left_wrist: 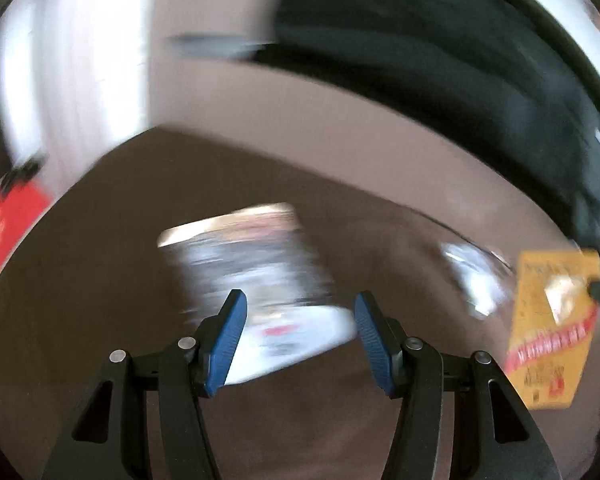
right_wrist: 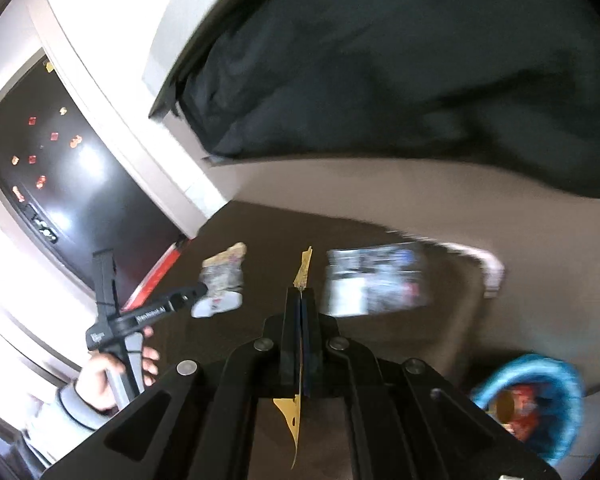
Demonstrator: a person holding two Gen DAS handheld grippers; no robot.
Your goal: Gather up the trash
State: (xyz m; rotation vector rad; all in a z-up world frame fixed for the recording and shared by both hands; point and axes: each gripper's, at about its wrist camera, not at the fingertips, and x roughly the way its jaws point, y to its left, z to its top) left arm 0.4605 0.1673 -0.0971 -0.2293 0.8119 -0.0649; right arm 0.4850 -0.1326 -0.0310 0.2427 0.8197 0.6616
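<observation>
Brown table (left_wrist: 100,280) is the landmark; both views motion-blurred. Right gripper (right_wrist: 302,288) has jaws pressed together on a yellow wrapper (right_wrist: 303,270), held edge-on above the table mid area; same wrapper shows flat-on in left cam (left_wrist: 552,332), w/ red band of print, text unreadable. Left gripper (left_wrist: 298,334) hovers low over the table w/ jaws apart, nothing between the pads; a white/silver packet (left_wrist: 256,276) lies on the table just ahead of it, part of it in the gap line but contact can't be told. Another printed packet (right_wrist: 376,280) lies on the table right of the yellow wrapper, and a crumpled clear bit (left_wrist: 472,280) sits near it. Blue bin (right_wrist: 540,396), w/ some trash already in it, sits off the table's near-right edge, below table level. Black jacket (right_wrist: 380,60) drapes behind the table. Step, by my read: right side is mid-carry to the bin, left is lining up a pick on the white/silver packet. Next prob needs right to get over the bin opening before letting go, since a thin wrapper can flutter off; left needs to drop lower and straddle the packet edge before closing.
</observation>
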